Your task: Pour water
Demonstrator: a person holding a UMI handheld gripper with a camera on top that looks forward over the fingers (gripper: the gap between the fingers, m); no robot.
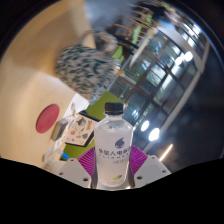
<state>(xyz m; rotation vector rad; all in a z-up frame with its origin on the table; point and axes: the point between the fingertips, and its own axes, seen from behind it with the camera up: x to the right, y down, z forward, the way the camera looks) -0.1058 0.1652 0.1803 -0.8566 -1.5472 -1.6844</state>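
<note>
A clear plastic water bottle [112,145] with a black cap and a white label stands upright between my fingers. Both purple pads [136,156] press against its sides, so my gripper [112,168] is shut on the bottle. The bottle is lifted above the table. The whole view is tilted.
Behind the bottle lies a light tabletop [40,70] with a round pink lid or coaster [47,117], a patterned cloth bundle [88,65] and a small printed packet [72,128]. Green items [103,103] sit beyond the bottle. Large windows [165,60] fill the far side.
</note>
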